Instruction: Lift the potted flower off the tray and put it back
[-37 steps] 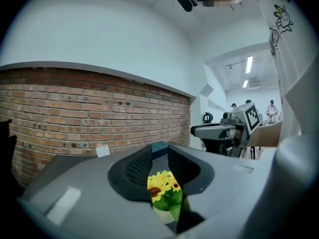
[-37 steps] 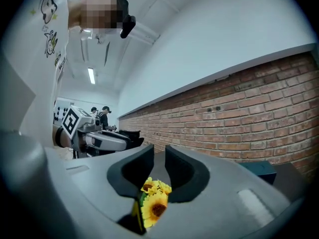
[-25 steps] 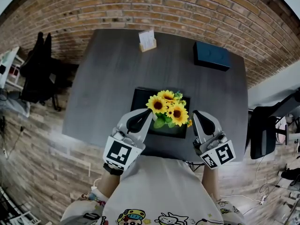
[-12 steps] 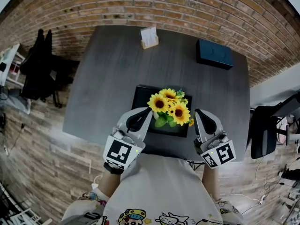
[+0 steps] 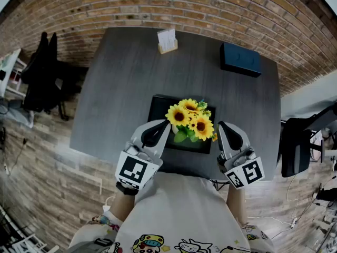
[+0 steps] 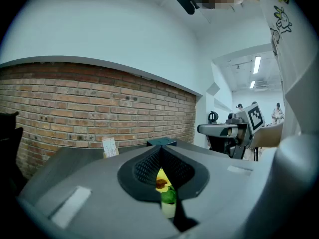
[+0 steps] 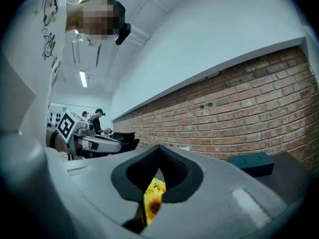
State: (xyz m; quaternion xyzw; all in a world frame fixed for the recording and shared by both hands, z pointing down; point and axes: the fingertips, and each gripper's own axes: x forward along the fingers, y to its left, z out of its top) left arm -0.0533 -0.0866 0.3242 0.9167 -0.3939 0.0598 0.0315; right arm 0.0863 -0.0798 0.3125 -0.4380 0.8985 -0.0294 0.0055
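Note:
A bunch of yellow sunflowers point(image 5: 190, 121) in a pot stands on a black tray point(image 5: 158, 107) near the front edge of the dark table. The blooms hide the pot from above. My left gripper point(image 5: 167, 124) sits just left of the flowers, shut and empty. My right gripper point(image 5: 220, 125) sits just right of them, also shut and empty. In the left gripper view a slice of the sunflowers point(image 6: 162, 182) shows through the slit below the closed left gripper point(image 6: 160, 151). The right gripper view shows a bloom point(image 7: 152, 203) the same way below the right gripper point(image 7: 159, 151).
A card holder point(image 5: 167, 41) stands at the table's far edge and a dark blue box point(image 5: 240, 59) at the far right. Black chairs stand left point(image 5: 42, 73) and right point(image 5: 297, 146) of the table. A brick wall runs behind.
Only the head camera has shifted a little. Both grippers and the flowers stay where they were.

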